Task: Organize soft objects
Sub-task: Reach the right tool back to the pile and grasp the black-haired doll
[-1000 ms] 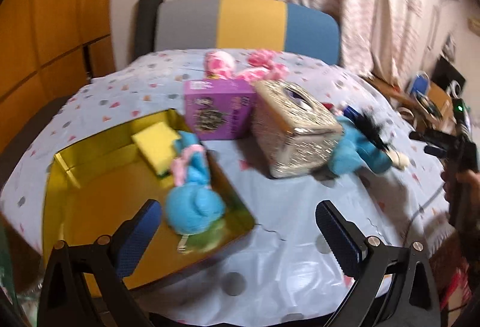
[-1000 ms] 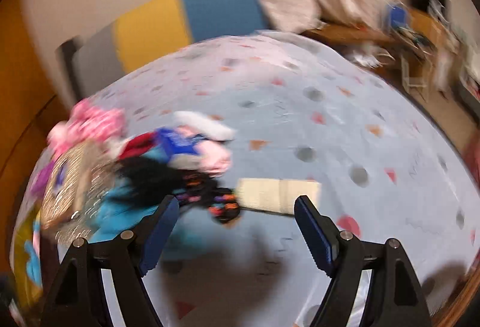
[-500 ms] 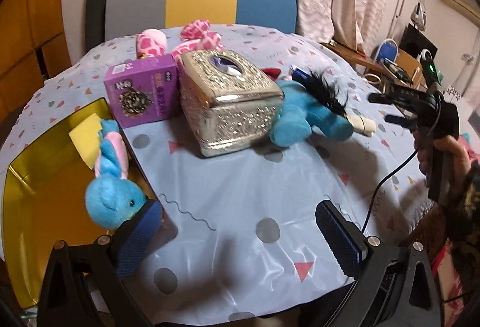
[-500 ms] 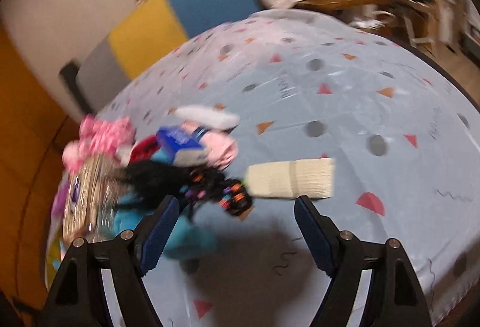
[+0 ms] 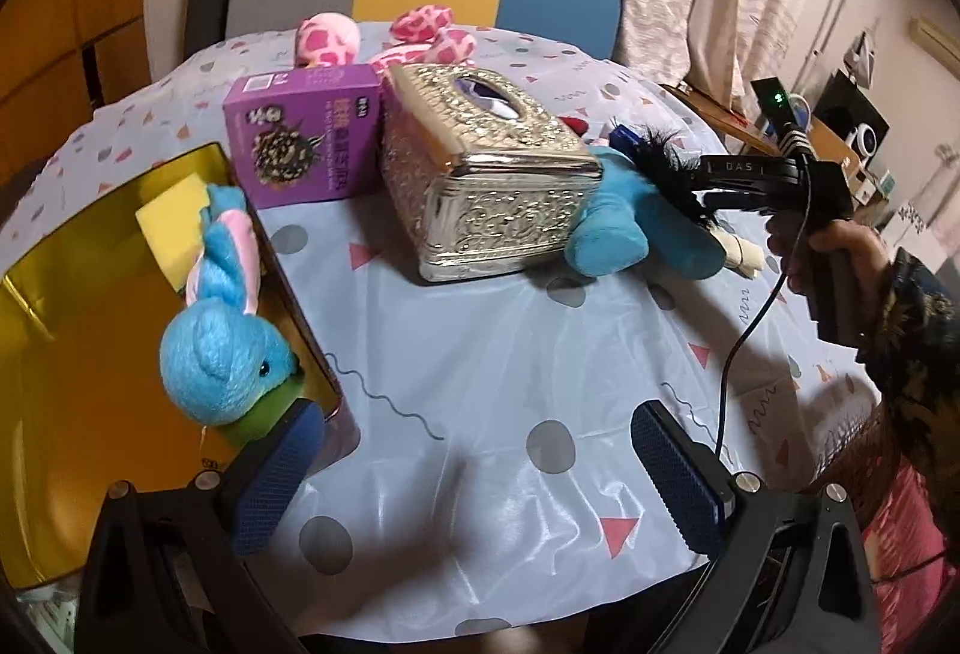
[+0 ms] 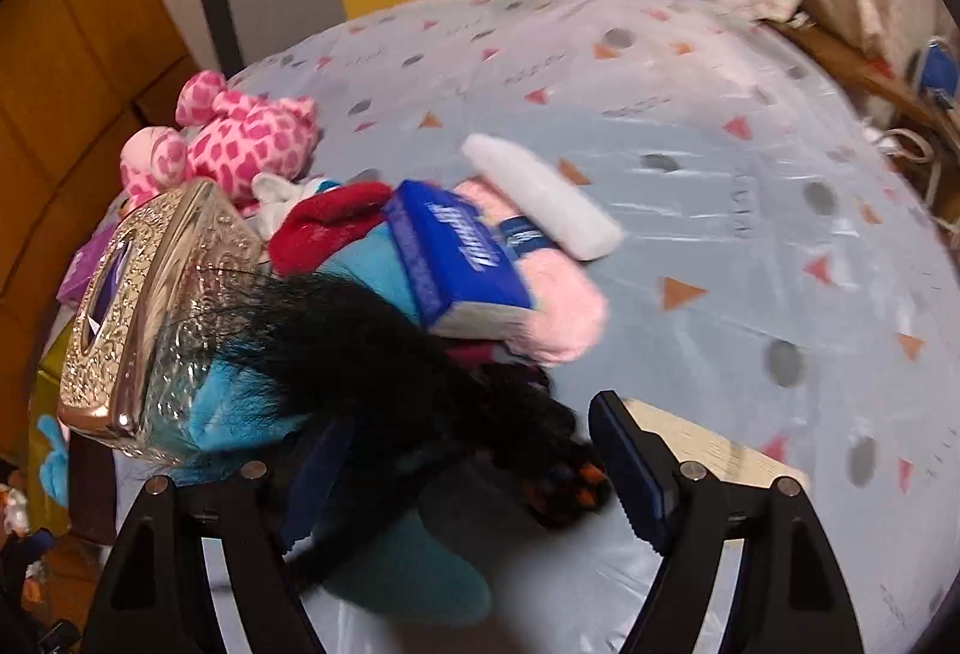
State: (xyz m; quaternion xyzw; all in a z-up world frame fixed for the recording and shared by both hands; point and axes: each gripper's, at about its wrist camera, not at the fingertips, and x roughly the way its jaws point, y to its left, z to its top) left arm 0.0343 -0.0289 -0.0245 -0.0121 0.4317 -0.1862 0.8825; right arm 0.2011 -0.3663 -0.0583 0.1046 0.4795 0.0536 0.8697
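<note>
The left claw point(image 5: 474, 465) gapes wide over the counter point(image 5: 480, 342), holding nothing; the right claw point(image 6: 474, 450) stands open around black feathers point(image 6: 384, 354).

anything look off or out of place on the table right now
The small blue bunny isn't fully in the gold tray: it lies draped against the tray's right wall, head near the rim. The soft toys behind the silver tissue box sit in a jumbled heap, a black feathery piece sprawled over the blue plush.
</note>
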